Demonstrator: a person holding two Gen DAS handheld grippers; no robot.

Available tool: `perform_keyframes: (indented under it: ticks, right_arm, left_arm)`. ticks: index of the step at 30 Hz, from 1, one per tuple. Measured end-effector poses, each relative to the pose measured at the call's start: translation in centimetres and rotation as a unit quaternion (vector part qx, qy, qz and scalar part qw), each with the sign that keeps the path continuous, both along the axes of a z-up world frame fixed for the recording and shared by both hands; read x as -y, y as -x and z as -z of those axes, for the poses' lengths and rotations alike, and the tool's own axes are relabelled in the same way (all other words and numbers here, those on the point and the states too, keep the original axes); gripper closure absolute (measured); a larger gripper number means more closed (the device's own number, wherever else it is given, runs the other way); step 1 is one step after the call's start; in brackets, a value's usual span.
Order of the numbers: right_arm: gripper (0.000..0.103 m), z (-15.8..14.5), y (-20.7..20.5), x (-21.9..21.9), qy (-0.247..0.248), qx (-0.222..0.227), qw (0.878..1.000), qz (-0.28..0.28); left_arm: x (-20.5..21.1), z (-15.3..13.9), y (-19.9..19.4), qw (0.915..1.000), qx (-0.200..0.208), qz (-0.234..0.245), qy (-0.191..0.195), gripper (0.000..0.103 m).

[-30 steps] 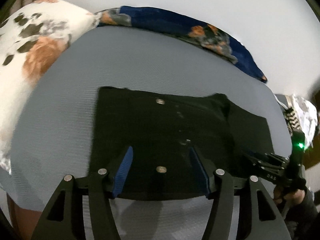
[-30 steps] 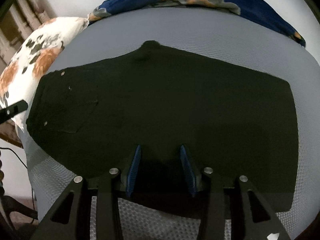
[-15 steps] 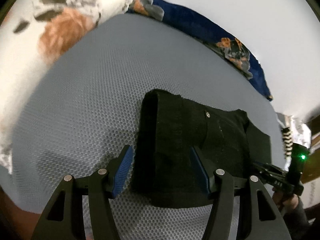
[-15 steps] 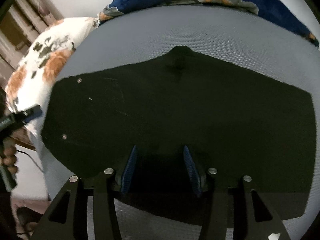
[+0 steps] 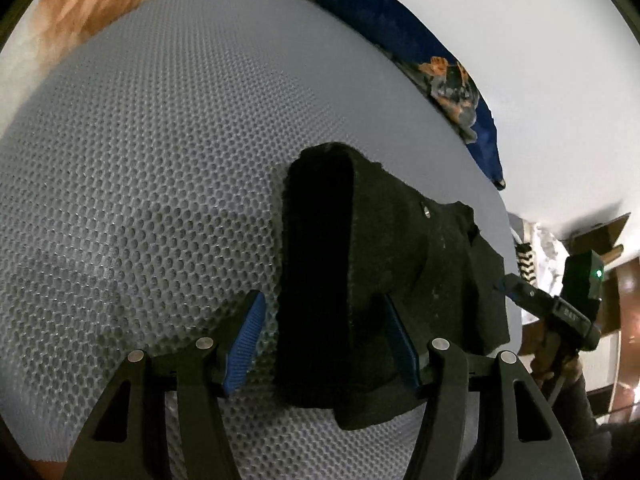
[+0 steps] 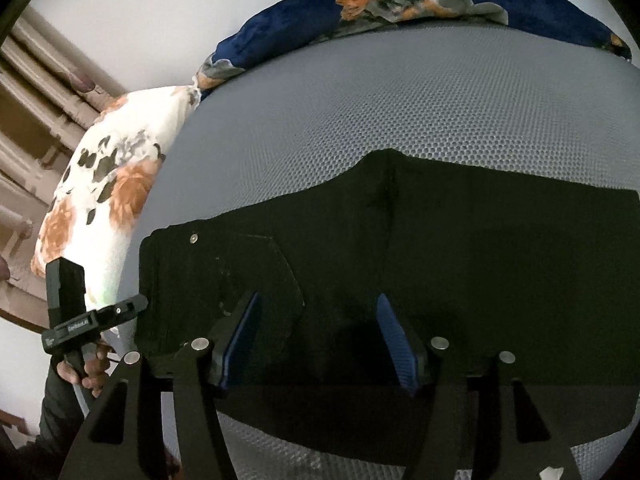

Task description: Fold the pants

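Black pants [image 6: 480, 260] lie spread flat on a grey mesh mattress [image 6: 400, 100], waistband with a metal rivet [image 6: 193, 238] to the left. My right gripper [image 6: 316, 344] hovers just over the near edge of the pants. Its jaws are opening and the pads press on nothing. In the left wrist view the pants [image 5: 400, 248] appear end-on from the waistband. My left gripper [image 5: 320, 344] stands open astride that thick edge, with the left pad clear of the cloth. The left gripper [image 6: 138, 304] also shows beside the waistband, and the right gripper [image 5: 506, 286] at the far right.
A white floral pillow [image 6: 104, 192] lies at the mattress's left end, and a dark blue floral blanket [image 6: 400, 4] runs along the white wall behind. A person's hand [image 6: 90, 372] holds the left gripper's handle. Bare mattress [image 5: 160, 160] stretches left of the pants.
My left gripper swung left and down to the waistband end, so the pants now look narrow and close. The right gripper's jaws widened and it rose slightly.
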State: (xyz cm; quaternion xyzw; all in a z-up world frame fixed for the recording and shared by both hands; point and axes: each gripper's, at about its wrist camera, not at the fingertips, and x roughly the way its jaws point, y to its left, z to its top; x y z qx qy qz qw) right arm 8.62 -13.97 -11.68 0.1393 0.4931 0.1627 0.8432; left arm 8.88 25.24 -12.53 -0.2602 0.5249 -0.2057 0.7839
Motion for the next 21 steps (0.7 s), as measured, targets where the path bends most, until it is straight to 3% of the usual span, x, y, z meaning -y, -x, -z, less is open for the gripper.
perform_keyframes:
  ticks: [5, 9, 15, 21]
  right_arm:
    - [0.044, 0.5, -0.7, -0.5, -0.004, -0.012, 1.0, 0.015]
    - [0.044, 0.4, -1.0, -1.2, -0.012, -0.012, 1.0, 0.019]
    - [0.044, -0.8, -1.2, -1.4, -0.028, 0.002, 0.999, 0.03]
    - [0.044, -1.7, -1.5, -1.1, -0.038, 0.013, 0.999, 0.037]
  left_arm:
    - [-0.5, 0.8, -0.9, 0.9979, -0.017, 0.038, 0.05, 0.043]
    - [-0.2, 0.9, -1.9, 0.995, -0.028, 0.071, 0.065, 0.043]
    - [-0.2, 1.9, -3.8, 0.9858, -0.032, 0.09, 0.139, 0.043]
    - [1.5, 1.6, -5.6, 0.9844, -0.021, 0.105, 0.139, 0.043]
